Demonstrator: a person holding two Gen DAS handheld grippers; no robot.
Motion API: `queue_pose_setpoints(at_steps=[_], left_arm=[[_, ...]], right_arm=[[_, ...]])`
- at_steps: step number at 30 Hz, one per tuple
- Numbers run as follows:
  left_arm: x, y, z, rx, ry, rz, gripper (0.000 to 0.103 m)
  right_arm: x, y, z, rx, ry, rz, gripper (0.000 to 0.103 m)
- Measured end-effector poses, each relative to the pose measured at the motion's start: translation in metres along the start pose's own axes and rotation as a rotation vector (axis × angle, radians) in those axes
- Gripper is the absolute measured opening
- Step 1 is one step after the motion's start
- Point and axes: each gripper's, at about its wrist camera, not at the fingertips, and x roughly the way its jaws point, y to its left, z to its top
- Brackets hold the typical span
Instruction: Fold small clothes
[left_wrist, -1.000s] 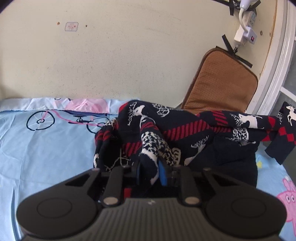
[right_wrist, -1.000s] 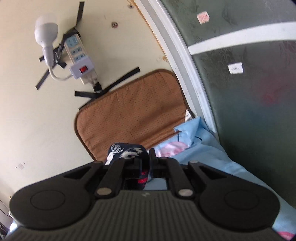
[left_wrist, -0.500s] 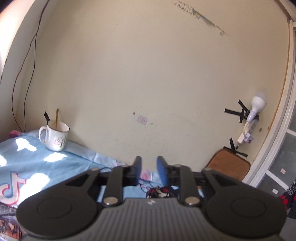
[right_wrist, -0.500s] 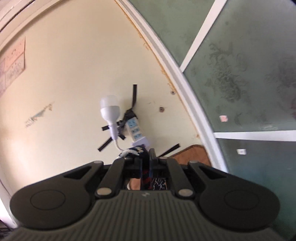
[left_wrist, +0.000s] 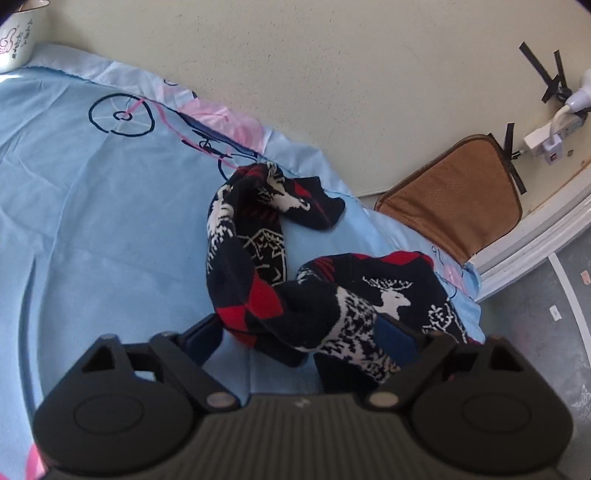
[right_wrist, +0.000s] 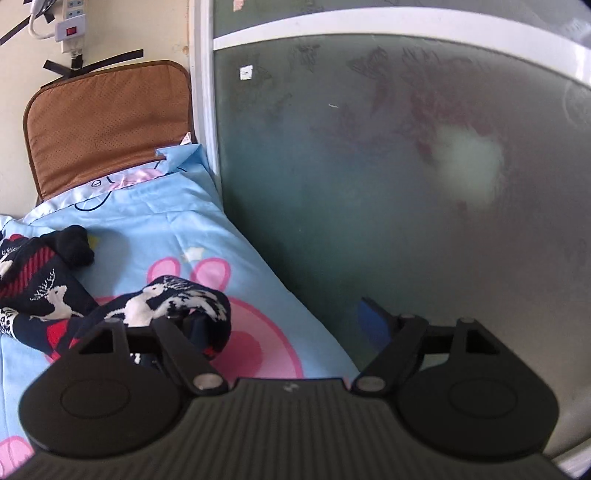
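Sweater (left_wrist: 332, 295), navy knit with red diamonds and white reindeer, lies twisted on the blue cartoon sheet (left_wrist: 92, 221) in the left wrist view. The left gripper (left_wrist: 306, 336) has just been opening; its jaws stand wide, fabric draped loose between them. In the right wrist view, the right gripper (right_wrist: 284, 321) has also just sprung wide, a sweater end bunched against its left finger by the frosted glass door (right_wrist: 406, 184).
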Motion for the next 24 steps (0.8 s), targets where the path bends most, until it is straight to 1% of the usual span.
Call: queue_pose_setpoints(at_steps=[1,2,3,4,5,6,7,8,9,10,11,12,13,14,15,16,17,18,19,20,21,23,24], left_arm=[[0.003,0.001,-0.001,0.007,-0.006,0.021,0.052],[0.003,0.003,0.0,0.009,-0.011,0.028,0.034],[0.0,0.008,0.0,-0.007,-0.015,0.02,0.026],[-0.007,0.012,0.0,-0.03,-0.012,-0.002,0.019],[-0.015,0.016,0.0,-0.041,-0.014,-0.019,0.017],[-0.028,0.016,-0.001,-0.038,-0.025,-0.028,0.017],[-0.042,0.017,-0.005,-0.024,-0.042,-0.037,0.016],[-0.063,0.018,-0.013,-0.01,-0.062,-0.059,0.016],[-0.082,0.019,-0.021,-0.003,-0.078,-0.086,0.016],[-0.103,0.02,-0.03,0.003,-0.099,-0.107,0.016],[-0.123,0.022,-0.04,0.006,-0.128,-0.108,0.013],[-0.145,0.024,-0.049,0.005,-0.169,-0.091,0.009],[-0.163,0.029,-0.055,-0.003,-0.198,-0.082,0.002],[-0.186,0.035,-0.062,-0.024,-0.261,-0.043,0.002],[-0.209,0.042,-0.067,-0.032,-0.329,0.019,0.002],[-0.233,0.051,-0.07,-0.057,-0.391,0.097,0.002],[-0.248,0.059,-0.072,-0.09,-0.422,0.159,0.002],[-0.257,0.068,-0.072,-0.129,-0.43,0.207,0.002],[-0.262,0.073,-0.072,-0.152,-0.423,0.226,0.002],[-0.264,0.074,-0.071,-0.153,-0.405,0.232,0.002],[-0.261,0.071,-0.069,-0.131,-0.385,0.229,0.002],[-0.246,0.056,-0.062,-0.06,-0.341,0.211,0.016],[-0.236,0.045,-0.057,-0.02,-0.32,0.193,0.021]], right_arm=[[0.0,-0.004,0.002,0.028,-0.01,0.009,0.082],[0.001,-0.005,0.004,0.057,-0.025,0.02,0.083],[0.002,-0.004,0.007,0.076,-0.033,0.035,0.083],[0.002,-0.001,0.009,0.081,-0.038,0.083,0.083],[0.001,0.004,0.009,0.081,-0.038,0.182,0.083],[0.0,0.009,0.011,0.091,-0.027,0.304,0.083],[0.0,0.014,0.011,0.106,0.008,0.471,0.083],[0.002,0.024,0.013,0.11,0.056,0.608,0.084],[0.004,0.034,0.013,0.094,0.099,0.702,0.087],[0.004,0.048,0.012,0.055,0.142,0.773,0.088],[0.003,0.067,0.011,-0.021,0.177,0.816,0.088],[0.002,0.081,0.008,-0.09,0.196,0.826,0.088],[0.001,0.098,0.004,-0.173,0.219,0.828,0.089],[0.0,0.112,0.0,-0.237,0.234,0.835,0.089],[-0.002,0.125,-0.005,-0.296,0.244,0.849,0.089],[-0.003,0.136,-0.01,-0.362,0.253,0.863,0.089],[-0.003,0.147,-0.014,-0.424,0.259,0.865,0.089],[-0.003,0.156,-0.017,-0.477,0.262,0.857,0.089],[-0.004,0.161,-0.019,-0.525,0.263,0.854,0.089],[-0.004,0.159,-0.016,-0.549,0.262,0.866,0.089],[-0.008,0.157,-0.011,-0.553,0.252,0.887,0.088],[-0.017,0.142,0.005,-0.523,0.203,0.965,0.088],[-0.027,0.128,0.014,-0.493,0.164,1.025,0.088]])
